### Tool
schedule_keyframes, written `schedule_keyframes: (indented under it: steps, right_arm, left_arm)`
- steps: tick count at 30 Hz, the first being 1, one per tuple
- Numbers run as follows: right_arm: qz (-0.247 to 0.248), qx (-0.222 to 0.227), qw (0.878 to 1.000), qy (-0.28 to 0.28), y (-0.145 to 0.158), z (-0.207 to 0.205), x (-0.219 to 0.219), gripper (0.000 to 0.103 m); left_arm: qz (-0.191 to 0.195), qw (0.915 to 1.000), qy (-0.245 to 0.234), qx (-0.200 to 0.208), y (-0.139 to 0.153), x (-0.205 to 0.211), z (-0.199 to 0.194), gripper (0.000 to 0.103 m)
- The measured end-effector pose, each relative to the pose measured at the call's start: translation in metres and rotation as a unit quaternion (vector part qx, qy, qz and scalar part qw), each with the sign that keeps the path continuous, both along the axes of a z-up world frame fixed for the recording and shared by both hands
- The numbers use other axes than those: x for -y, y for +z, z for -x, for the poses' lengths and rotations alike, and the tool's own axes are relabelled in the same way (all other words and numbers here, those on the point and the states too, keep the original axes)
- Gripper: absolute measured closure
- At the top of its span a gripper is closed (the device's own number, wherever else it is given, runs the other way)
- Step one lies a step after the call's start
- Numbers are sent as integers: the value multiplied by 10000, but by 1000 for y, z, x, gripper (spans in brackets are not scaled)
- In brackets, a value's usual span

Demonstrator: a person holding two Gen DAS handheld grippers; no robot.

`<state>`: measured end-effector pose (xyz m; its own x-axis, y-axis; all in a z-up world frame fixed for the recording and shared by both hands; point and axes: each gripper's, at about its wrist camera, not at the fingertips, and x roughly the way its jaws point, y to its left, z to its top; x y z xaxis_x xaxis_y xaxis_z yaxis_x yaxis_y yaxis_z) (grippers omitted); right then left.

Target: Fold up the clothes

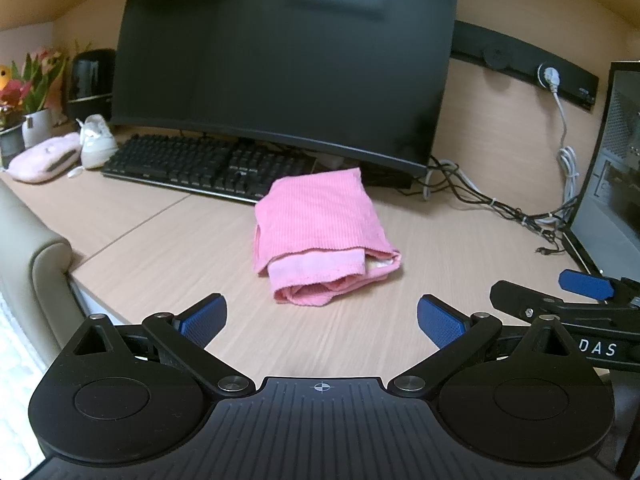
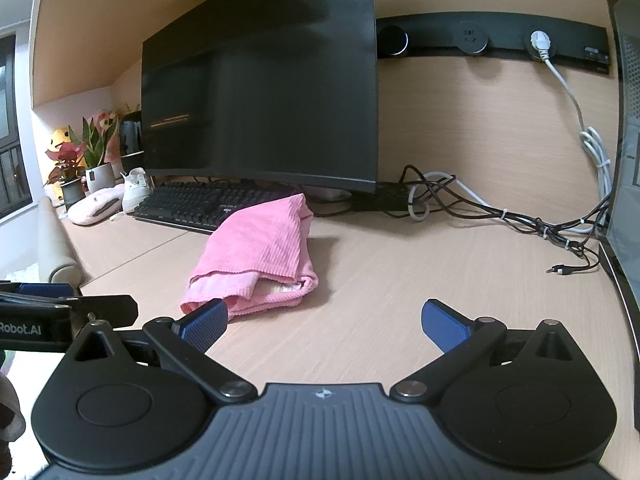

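My left gripper (image 1: 320, 322) and right gripper (image 2: 325, 326) both hang spread wide and empty over bare desk (image 1: 440, 248) near its front edge, the folded pink garment (image 1: 320, 236) lying mid-desk just before the keyboard (image 1: 200, 164).

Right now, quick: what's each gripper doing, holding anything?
Left gripper: open, empty, short of the pink garment.
Right gripper: open, empty.

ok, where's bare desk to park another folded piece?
Bare wood right of the pink garment, bordered by the cable tangle and PC case. Also left of it, before the keyboard. Crowded: far-left corner by the shoe.
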<state>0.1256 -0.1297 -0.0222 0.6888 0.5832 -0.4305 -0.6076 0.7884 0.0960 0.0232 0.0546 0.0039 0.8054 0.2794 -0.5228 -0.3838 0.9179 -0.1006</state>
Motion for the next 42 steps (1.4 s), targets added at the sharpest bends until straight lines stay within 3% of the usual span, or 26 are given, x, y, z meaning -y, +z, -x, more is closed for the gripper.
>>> schedule_keyframes:
  steps: [42]
  right_arm:
    - [-23, -8, 10000, 16, 1, 4, 1, 0]
  left_arm:
    - [15, 9999, 71, -74, -2, -3, 2, 0]
